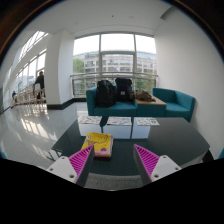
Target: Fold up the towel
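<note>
A folded yellow towel (100,146) with a pink edge lies on the dark table (150,140), just ahead of the left finger. My gripper (113,160) is open and empty, held low over the table's near part. Its pink pads (81,159) stand wide apart, with bare table between them. The towel lies beside the left fingertip, not between the fingers.
Several white papers (118,121) lie along the table's far edge. Behind stands a teal sofa (140,101) with dark bags (115,91) on it. Large windows fill the back wall. A person (40,83) stands at the far left on a shiny floor.
</note>
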The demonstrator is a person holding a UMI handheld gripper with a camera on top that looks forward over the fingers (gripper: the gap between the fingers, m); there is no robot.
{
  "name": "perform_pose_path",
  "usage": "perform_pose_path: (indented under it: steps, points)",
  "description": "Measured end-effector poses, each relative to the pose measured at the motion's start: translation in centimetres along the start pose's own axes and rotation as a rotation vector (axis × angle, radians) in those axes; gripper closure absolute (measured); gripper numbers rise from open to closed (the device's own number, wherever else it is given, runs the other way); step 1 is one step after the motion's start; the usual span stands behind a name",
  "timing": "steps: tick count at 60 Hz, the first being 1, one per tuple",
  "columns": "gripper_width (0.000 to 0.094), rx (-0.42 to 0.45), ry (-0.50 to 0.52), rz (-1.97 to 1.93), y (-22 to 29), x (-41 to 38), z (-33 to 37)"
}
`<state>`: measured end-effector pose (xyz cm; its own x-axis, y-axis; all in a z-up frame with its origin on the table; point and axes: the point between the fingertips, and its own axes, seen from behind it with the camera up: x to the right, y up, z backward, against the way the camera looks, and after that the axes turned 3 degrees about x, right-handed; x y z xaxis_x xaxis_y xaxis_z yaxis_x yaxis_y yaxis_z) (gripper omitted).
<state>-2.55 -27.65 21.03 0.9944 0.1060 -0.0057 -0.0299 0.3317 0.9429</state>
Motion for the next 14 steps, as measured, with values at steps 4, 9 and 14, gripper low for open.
perform_pose_path:
  steps: [4, 9, 14]
  points:
    - [0.0153, 0.003, -0.005, 0.006, 0.07, 0.10, 0.12]
    - [0.0152, 0.008, -0.003, 0.009, 0.17, -0.29, 0.46]
    - [0.0152, 0.013, 0.003, 0.007, 0.25, -0.46, 0.55]
